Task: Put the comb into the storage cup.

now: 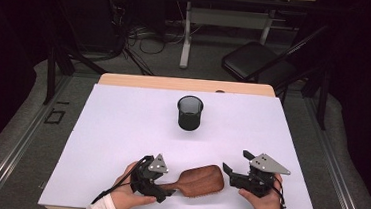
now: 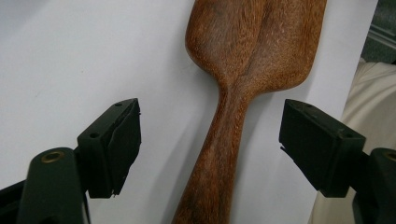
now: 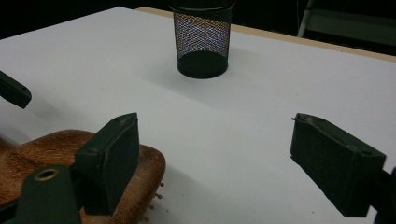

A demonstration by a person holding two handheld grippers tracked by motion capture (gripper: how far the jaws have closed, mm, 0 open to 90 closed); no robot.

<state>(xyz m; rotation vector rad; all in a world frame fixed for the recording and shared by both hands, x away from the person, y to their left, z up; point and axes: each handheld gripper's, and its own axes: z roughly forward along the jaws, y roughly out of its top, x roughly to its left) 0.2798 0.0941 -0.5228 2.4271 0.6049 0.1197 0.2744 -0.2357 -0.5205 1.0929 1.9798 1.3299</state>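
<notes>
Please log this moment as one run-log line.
left gripper: open astride hairbrush handle | right gripper: open, empty, beside brush head | mesh cup: upright, farther back

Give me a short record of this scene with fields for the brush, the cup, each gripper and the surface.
brush: wooden hairbrush, lying bristles down near the table's front edge
cup: black mesh cup, upright, farther back, apart from the brush
left gripper: left gripper open, jaws either side of the brush handle, pads not touching it
right gripper: right gripper open, beside the brush head, nothing between its jaws
surface: white table
</notes>
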